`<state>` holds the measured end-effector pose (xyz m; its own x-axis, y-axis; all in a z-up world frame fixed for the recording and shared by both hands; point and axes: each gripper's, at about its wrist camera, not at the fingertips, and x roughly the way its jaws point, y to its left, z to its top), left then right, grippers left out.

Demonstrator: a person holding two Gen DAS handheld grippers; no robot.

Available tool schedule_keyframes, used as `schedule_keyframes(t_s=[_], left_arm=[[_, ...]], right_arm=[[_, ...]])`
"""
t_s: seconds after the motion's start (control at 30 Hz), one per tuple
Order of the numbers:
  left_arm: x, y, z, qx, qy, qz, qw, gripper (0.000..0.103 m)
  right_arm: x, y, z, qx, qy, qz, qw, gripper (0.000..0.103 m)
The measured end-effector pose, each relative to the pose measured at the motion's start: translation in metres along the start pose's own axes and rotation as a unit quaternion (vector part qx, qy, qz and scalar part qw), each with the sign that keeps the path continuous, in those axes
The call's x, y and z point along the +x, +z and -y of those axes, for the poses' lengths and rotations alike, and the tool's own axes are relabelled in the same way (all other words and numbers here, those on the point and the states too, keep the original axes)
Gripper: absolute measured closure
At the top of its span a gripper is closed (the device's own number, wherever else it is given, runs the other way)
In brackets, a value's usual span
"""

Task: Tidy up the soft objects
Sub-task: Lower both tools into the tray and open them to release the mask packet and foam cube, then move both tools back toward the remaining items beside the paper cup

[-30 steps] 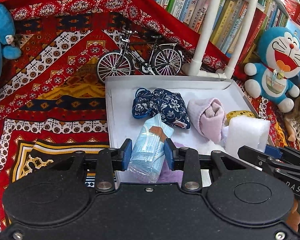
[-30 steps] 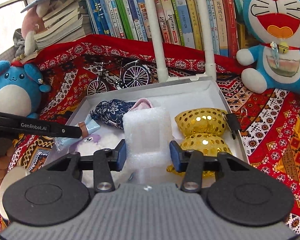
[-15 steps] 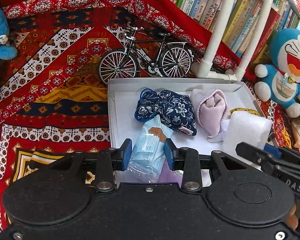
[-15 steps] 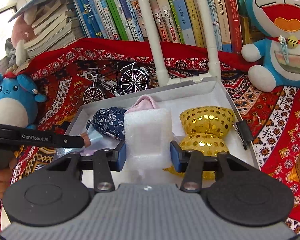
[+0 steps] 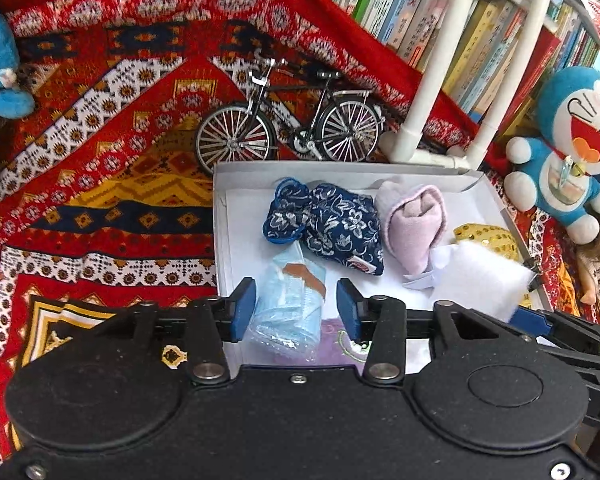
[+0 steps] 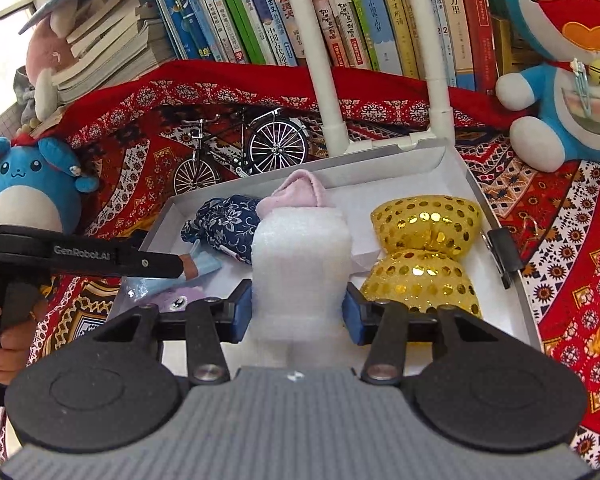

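Left jaws now spread off the mask pack, right still clamped on the foam roll.

Left gripper (image 5: 296, 306) fingers wider apart than 0.5 s ago, gaps either side of the blue mask pack (image 5: 290, 308) lying at the near-left of the white box (image 5: 340, 170). Right gripper (image 6: 298, 310) unchanged, pads pressed into the white foam roll (image 6: 300, 264) over the box middle. Further out: navy floral pouch (image 5: 328, 226) and pink rolled cloth (image 5: 414, 224) touching, gold sequin bow (image 6: 424, 250) at box right. Model bicycle (image 5: 288, 128) behind the box, Doraemon plush (image 5: 572, 148) on the right.
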<state>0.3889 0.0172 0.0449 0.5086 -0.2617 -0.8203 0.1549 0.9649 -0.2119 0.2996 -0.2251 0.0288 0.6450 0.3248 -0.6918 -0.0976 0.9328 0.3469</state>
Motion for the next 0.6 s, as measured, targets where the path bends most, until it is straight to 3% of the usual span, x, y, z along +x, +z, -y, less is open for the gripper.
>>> schedule_keyframes(t_s=[0.33,0.6], left_arm=[[-0.043,-0.012,0.009,0.013,0.014,0.037,0.9992,0.040],[-0.084,-0.034,0.025,0.047,0.021,0.069,0.9963,0.034]], right_arm=[[-0.033,-0.003,-0.008,-0.016,-0.007,0.022,1.000,0.025],[-0.065,-0.013,-0.016,-0.036,-0.009,0.046,0.998,0.016]])
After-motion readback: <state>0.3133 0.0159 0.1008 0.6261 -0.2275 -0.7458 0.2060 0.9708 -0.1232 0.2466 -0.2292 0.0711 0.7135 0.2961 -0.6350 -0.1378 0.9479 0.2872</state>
